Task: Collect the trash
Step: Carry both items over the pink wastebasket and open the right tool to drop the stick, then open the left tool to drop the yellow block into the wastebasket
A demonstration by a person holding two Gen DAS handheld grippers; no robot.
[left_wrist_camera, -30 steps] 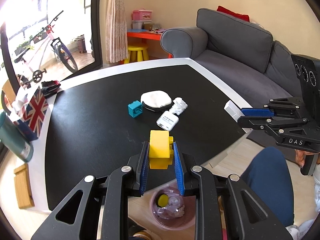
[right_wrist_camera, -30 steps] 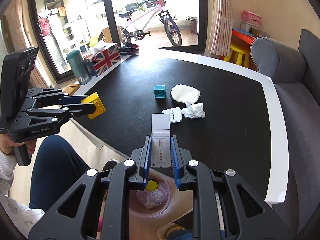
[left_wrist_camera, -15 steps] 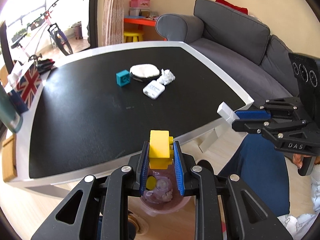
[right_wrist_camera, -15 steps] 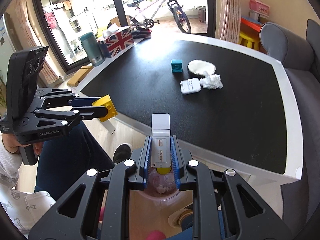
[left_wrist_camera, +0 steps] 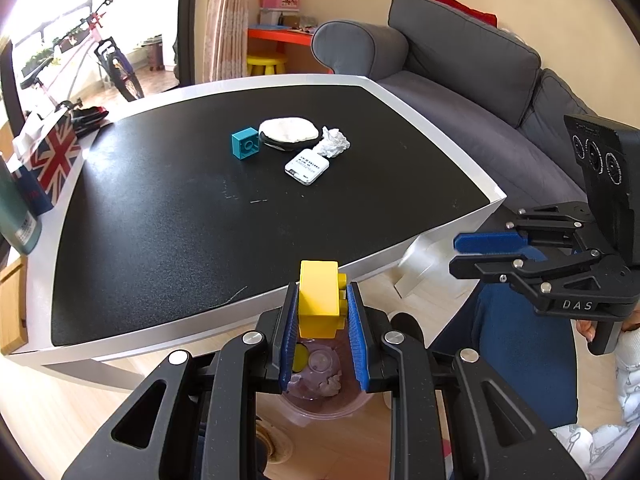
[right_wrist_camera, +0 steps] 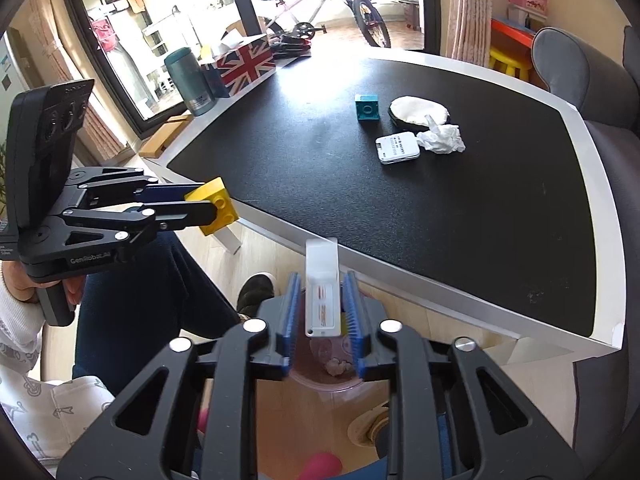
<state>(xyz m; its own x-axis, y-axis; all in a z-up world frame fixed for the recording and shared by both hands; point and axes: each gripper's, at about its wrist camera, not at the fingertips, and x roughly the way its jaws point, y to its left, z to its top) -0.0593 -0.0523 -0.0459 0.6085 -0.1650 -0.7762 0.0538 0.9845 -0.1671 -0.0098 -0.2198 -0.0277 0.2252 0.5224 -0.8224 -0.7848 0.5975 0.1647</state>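
**Two grippers over the pink bin**

Left wrist view: The left gripper (left_wrist_camera: 323, 312) pinches a yellow block (left_wrist_camera: 320, 300) tight between its blue pads. Right under it, on the wood floor, sits a pink bin (left_wrist_camera: 320, 392) with bits of trash inside. The black table (left_wrist_camera: 200, 220) lies just past the block. On the table sit a teal block (left_wrist_camera: 245, 144), a round white pad (left_wrist_camera: 289, 130), a crumpled tissue (left_wrist_camera: 335, 143) and a small white packet (left_wrist_camera: 307, 166), all close together. The right gripper (left_wrist_camera: 486, 250) shows at the right side.

Right wrist view: The right gripper (right_wrist_camera: 322, 304) has just been opening its jaws. A flat white packet (right_wrist_camera: 322, 288) is between the blue pads, with a gap at the left pad and the right pad right beside it. The pink bin (right_wrist_camera: 332, 376) is below it. At the left, the left gripper (right_wrist_camera: 208, 206) squeezes the yellow block (right_wrist_camera: 214, 206) near the table's (right_wrist_camera: 400, 208) edge. A hand (right_wrist_camera: 24, 292) grips its handle.
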